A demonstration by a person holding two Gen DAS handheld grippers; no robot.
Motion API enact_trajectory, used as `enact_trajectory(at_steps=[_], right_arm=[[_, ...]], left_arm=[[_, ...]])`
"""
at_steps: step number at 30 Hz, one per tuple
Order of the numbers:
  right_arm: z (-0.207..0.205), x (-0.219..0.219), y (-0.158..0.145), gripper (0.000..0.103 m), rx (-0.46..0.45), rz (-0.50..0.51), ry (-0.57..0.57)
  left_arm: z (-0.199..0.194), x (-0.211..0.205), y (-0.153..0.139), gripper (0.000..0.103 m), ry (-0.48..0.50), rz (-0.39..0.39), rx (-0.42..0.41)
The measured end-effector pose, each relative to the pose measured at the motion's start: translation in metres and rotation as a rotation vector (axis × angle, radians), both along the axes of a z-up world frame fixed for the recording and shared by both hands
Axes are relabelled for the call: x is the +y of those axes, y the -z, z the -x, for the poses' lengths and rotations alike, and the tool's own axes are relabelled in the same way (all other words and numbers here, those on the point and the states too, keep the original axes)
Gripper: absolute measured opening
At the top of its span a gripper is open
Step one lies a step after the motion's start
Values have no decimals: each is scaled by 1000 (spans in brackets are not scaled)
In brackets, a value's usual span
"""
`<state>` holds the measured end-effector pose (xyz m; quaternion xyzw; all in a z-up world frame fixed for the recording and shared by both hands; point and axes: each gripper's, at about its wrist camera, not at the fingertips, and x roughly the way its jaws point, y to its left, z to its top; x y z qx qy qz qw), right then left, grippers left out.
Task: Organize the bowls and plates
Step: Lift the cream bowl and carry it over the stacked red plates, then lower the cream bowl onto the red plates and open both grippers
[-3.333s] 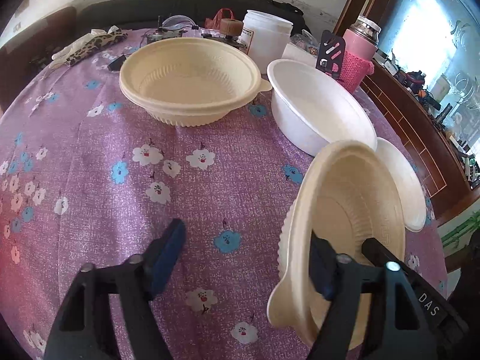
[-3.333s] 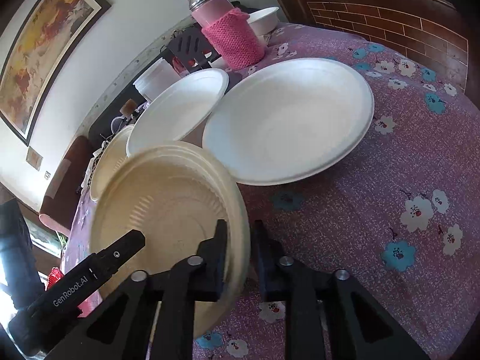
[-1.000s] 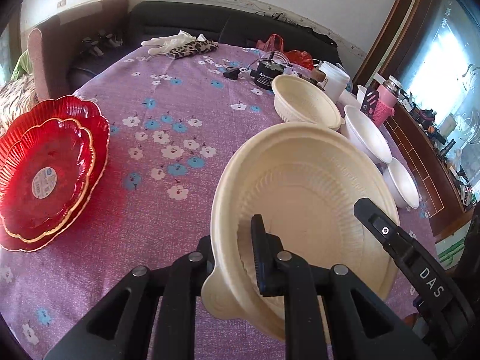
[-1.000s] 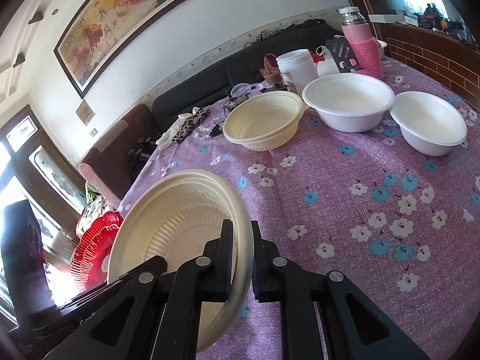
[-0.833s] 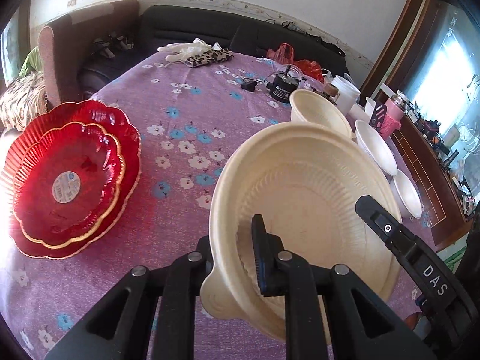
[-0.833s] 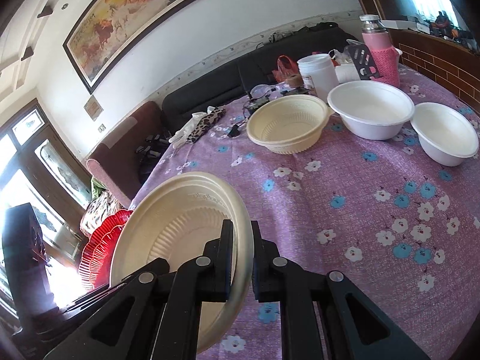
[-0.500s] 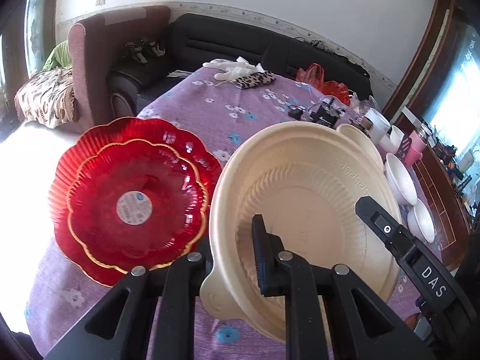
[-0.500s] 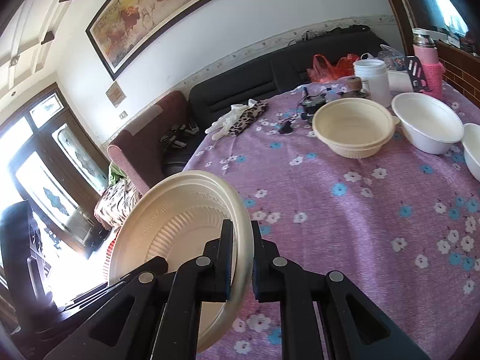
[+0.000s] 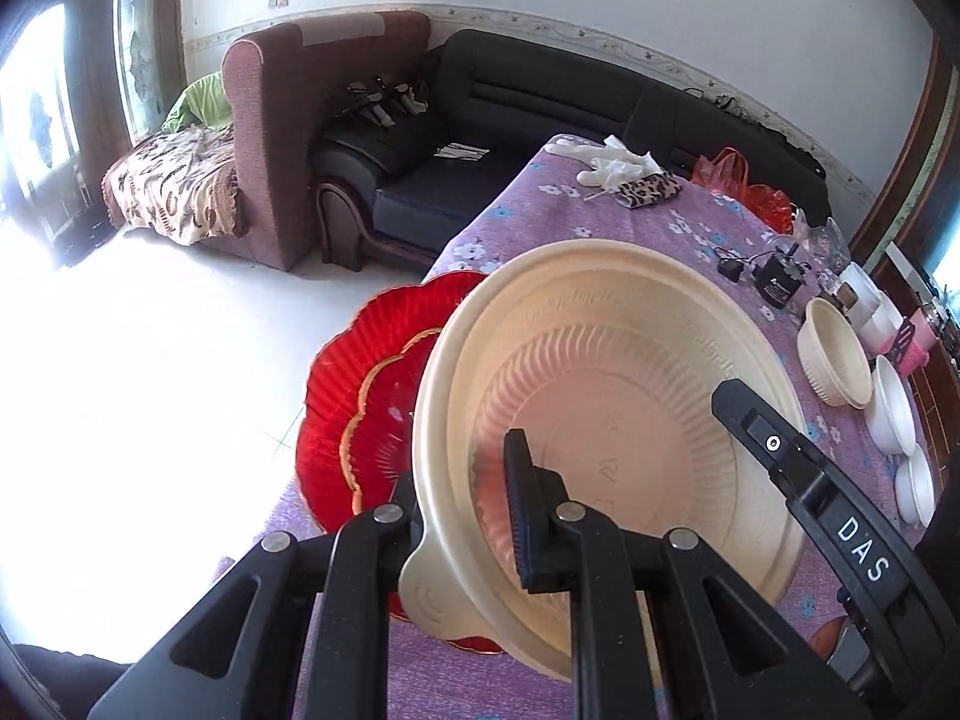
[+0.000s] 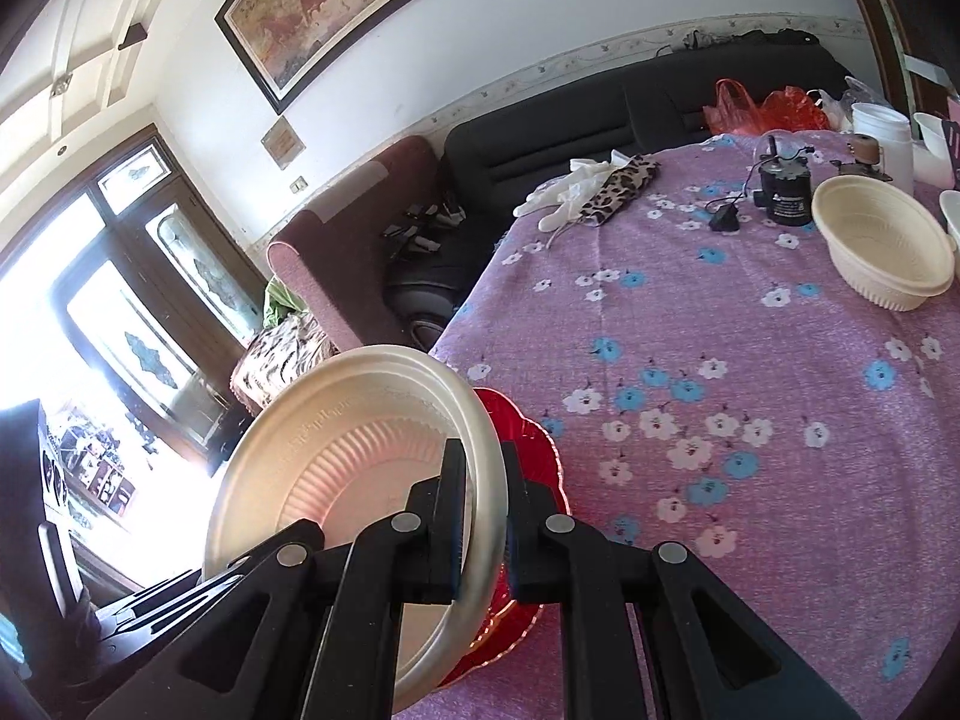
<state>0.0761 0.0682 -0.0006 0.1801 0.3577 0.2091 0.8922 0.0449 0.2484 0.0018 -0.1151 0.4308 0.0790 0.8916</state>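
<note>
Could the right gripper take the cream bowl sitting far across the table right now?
Probably not: the right gripper is shut on the cream plate with the left gripper, and the cream bowl sits well off.

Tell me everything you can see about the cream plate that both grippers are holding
The cream plate is round and shallow, made of what looks like thin moulded plastic or pulp, with a ribbed inner wall, a stepped rim bearing embossed marks, and a small tab at the rim. It is tilted, off the table, over the red plates near the edge of the purple floral cloth. The left gripper is shut on its rim beside the tab; the right gripper is shut on the rim elsewhere.
</note>
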Motion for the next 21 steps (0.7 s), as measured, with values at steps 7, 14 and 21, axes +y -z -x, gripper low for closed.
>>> enact_trajectory(at_steps=[7, 14, 21], right_arm=[[-16, 19, 30, 12, 60, 5, -30], [-31, 21, 48, 12, 94, 25, -37], [-38, 22, 59, 11, 110, 55, -24]], left_arm=[[-11, 10, 25, 16, -17, -13, 63], [-18, 8, 35, 23, -29, -60, 100], [-8, 16, 21, 43, -102, -183, 74]])
